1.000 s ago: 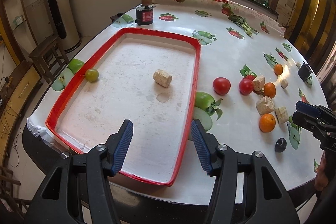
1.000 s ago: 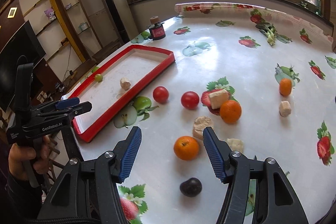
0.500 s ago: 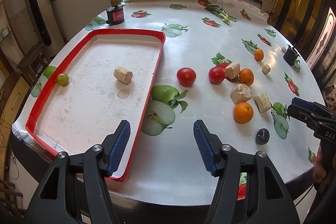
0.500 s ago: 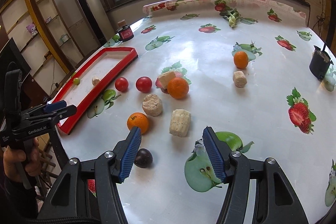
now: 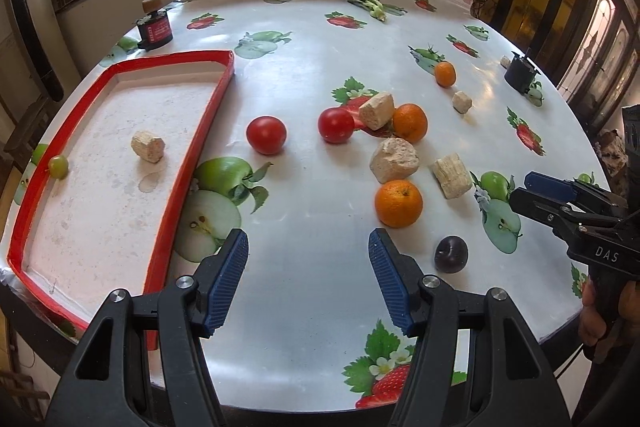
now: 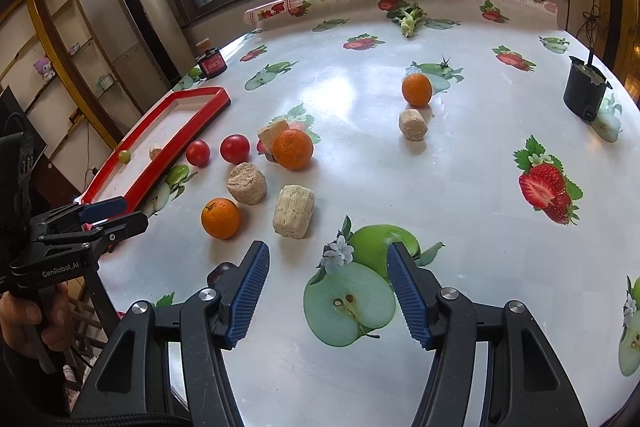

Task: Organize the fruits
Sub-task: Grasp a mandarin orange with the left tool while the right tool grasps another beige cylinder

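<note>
My left gripper (image 5: 308, 247) hangs open over bare tablecloth, right of the red tray (image 5: 188, 163), nothing between its fingers. The tray holds a green grape (image 5: 58, 166) and a beige chunk (image 5: 147, 147). Ahead lie two tomatoes (image 5: 266, 134), a near orange (image 5: 398, 203) and a dark plum (image 5: 451, 254). My right gripper (image 6: 327, 253) is open and empty above a printed apple. The near orange (image 6: 220, 218) and a beige chunk (image 6: 293, 211) sit to its front left, and the plum (image 6: 219, 273) peeks from behind its left finger.
Two more oranges (image 5: 410, 123) (image 5: 445, 73) and several beige chunks are scattered mid-table. A black jar with a red label (image 5: 155, 27) stands behind the tray, and a black container (image 6: 584, 91) stands at the far right. The table's rounded edge is just below both grippers.
The left gripper has swung right, from over the tray to the cloth beside it, and its jaws stand slightly wider. The right gripper has shifted right, past the near orange and the plum.
</note>
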Tool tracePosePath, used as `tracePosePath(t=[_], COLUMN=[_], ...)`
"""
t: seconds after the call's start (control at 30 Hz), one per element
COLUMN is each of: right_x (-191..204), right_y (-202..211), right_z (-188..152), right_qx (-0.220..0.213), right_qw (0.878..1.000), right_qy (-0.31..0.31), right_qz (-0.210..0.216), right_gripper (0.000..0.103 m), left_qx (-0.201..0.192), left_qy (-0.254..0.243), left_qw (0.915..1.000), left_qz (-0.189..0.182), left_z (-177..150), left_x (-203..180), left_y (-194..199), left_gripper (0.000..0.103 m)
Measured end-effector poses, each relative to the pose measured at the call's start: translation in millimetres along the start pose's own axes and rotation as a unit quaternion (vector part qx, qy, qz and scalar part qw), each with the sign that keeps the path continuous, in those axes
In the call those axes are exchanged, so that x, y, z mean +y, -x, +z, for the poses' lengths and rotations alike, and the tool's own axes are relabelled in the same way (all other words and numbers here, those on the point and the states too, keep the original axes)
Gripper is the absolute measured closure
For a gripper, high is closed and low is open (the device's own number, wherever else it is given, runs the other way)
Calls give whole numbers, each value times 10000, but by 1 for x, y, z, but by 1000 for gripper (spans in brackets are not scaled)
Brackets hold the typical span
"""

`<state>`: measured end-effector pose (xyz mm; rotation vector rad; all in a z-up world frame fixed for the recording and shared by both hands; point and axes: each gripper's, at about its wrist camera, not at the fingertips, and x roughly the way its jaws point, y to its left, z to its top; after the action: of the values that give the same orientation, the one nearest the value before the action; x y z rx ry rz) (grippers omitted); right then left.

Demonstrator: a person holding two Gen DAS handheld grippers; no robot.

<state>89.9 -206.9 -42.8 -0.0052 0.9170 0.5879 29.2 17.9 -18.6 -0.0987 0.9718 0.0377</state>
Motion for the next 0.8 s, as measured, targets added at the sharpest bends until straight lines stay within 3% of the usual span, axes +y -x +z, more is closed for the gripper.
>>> tracePosePath(t=[0.5,0.67,0.8], right_x=[-3,2,13], right_y=[-7,-15,-30], right_z=[3,7,15], right_qx=[20,95,185], right_qw=[10000,9999,9995], right_qy=[5,60,199], right_qz=[26,91,144], right_gripper=[40,40,40], left_qx=[171,190,119], left_qy=[-340,-160,-277], left_qw=[9984,9946,9968], left_qz=[-406,-1007,-747], left_z=[18,19,17], left_x=[-41,-33,-30], left_y=[-42,-45,-40], left_gripper=[43,71,71])
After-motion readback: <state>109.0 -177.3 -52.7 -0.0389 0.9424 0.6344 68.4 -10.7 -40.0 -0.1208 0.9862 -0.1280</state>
